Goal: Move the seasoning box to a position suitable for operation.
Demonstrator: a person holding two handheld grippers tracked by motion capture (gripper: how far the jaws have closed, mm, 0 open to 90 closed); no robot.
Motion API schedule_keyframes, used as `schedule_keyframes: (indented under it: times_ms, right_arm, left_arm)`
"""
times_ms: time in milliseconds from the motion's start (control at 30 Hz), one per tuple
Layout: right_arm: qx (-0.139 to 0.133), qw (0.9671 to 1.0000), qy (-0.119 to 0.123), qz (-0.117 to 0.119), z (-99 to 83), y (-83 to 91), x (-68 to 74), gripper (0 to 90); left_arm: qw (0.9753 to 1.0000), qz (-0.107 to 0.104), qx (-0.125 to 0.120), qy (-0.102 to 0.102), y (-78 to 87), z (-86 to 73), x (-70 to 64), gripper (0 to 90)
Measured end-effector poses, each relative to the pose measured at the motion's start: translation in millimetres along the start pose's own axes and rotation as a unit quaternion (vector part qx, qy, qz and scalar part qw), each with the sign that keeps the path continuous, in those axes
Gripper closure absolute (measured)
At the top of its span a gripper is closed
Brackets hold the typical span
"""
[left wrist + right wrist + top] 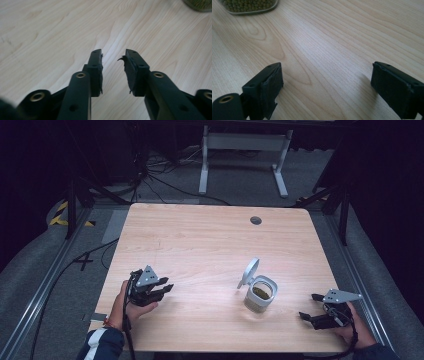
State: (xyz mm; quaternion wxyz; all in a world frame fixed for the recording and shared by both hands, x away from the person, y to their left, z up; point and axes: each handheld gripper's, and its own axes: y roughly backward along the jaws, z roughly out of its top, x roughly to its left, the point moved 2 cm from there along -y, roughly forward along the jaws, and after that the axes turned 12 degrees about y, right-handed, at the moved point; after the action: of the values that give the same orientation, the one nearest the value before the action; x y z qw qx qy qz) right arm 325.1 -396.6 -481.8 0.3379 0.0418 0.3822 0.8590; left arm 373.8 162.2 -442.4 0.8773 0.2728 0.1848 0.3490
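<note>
We see a clear jar (260, 295) standing on the table (200, 240) between our two tongs, nearer the right one. Its hinged lid (249, 271) stands flipped up on the far-left side, and small green beans fill the lower part. Our left tongs (169, 288) rest near the table's left edge, jaws narrowly parted, holding nothing. Our right tongs (310, 307) gape wide, empty, pointing towards the jar.

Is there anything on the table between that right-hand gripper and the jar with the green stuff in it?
Nothing visible does. Only bare wooden table lies between the right gripper and the open jar of small green beans. The jar's lid is flipped up on the side away from that gripper.
</note>
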Motion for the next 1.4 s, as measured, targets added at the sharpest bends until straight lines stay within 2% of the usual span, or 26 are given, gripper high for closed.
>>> schedule_keyframes:
  times_ms: [67, 200, 233, 333, 367, 600, 733, 767, 867, 1033, 1400]
  right_arm:
    - [0.000, 1.0000, 0.000, 0.000, 0.0, 0.0, 0.0, 10.4]
    - [0.000, 1.0000, 0.001, 0.001, 0.0, 0.0, 0.0, 10.4]
    - [0.000, 1.0000, 0.001, 0.001, 0.0, 0.0, 0.0, 10.4]
    - [0.000, 1.0000, 0.001, 0.001, 0.0, 0.0, 0.0, 10.4]
    - [0.000, 1.0000, 0.001, 0.001, -0.1, 0.0, 0.0, 10.4]
    - [0.000, 1.0000, 0.001, 0.001, -0.1, 0.0, 0.0, 10.4]
    - [0.000, 1.0000, 0.001, 0.001, -0.1, 0.0, 0.0, 10.4]
    - [0.000, 1.0000, 0.001, 0.001, -0.1, 0.0, 0.0, 10.4]
    - [0.000, 1.0000, 0.001, 0.001, -0.1, 0.0, 0.0, 10.4]
    - [0.000, 1.0000, 0.001, 0.001, -0.1, 0.0, 0.0, 10.4]
    - [0.000, 1.0000, 0.001, 0.001, -0.1, 0.0, 0.0, 10.4]
  left_arm:
    - [1.0000, -0.005, -0.005, 0.001, -1.0, 5.1, -3.5, 71.8]
    - [0.9994, -0.021, -0.019, -0.018, -6.2, 26.4, -18.8, 82.5]
    - [0.9994, -0.021, -0.019, -0.018, -6.2, 26.4, -18.8, 84.2]
    - [0.9984, -0.040, -0.033, -0.020, -12.8, 40.8, -32.0, 88.2]
    - [0.9981, -0.044, -0.033, -0.028, -13.7, 43.8, -34.7, 89.7]
    - [0.9954, -0.063, -0.045, -0.057, -28.7, 69.6, -60.4, 90.0]
    - [0.9942, -0.071, -0.048, -0.066, -35.1, 77.1, -68.7, 90.0]
    - [0.9932, -0.074, -0.048, -0.075, -38.5, 81.5, -73.4, 90.0]
    - [0.9925, -0.079, -0.048, -0.080, -41.1, 85.7, -78.1, 90.0]
    - [0.9900, -0.087, -0.049, -0.100, -46.8, 95.9, -89.8, 90.0]
    - [0.9871, -0.105, -0.046, -0.112, -57.7, 109.0, -107.8, 90.0]
